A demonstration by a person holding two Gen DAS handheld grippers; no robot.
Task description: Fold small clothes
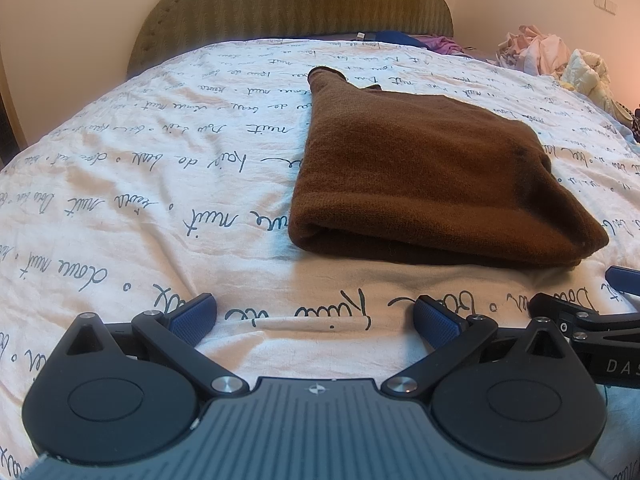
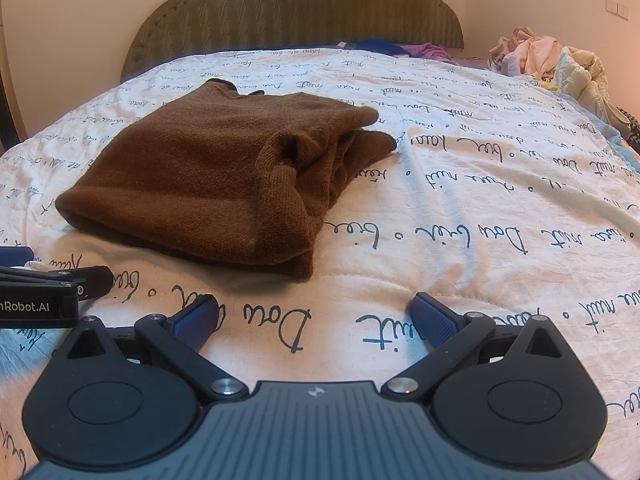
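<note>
Here the brown knit garment (image 1: 432, 176) lies folded into a thick bundle on my bed, resting on the white bedspread (image 1: 160, 200) with its dark handwritten script. In my left view it sits ahead and to the right of centre, the rounded fold edge turned toward me and a narrower end, perhaps a sleeve or neck, reaching toward the headboard. In my right view the same bundle lies ahead and to the left, and there I can see its right side, where several layers are stacked and a cuffed piece is tucked in among them.

My left tongs (image 1: 314, 314) hover low over the bedspread just short of the bundle, blue pads spread wide apart with nothing between them but cloth print. My right tongs (image 2: 316, 314) stand the same way, released and empty, near the front corner of the bundle but not touching it. Each tool shows at the edge of the other's view: the two are side by side, close together.

Farther off, the padded green headboard (image 1: 296, 0) rises against a pale wall. A strip of blue and purple fabric (image 2: 400, 47) lies along the head of the bed. At the far right a heap of pale clothes (image 2: 552, 64), pink and cream and yellowish, is piled loosely, well apart from the brown bundle. Wall switches (image 2: 616, 9) show above it.
</note>
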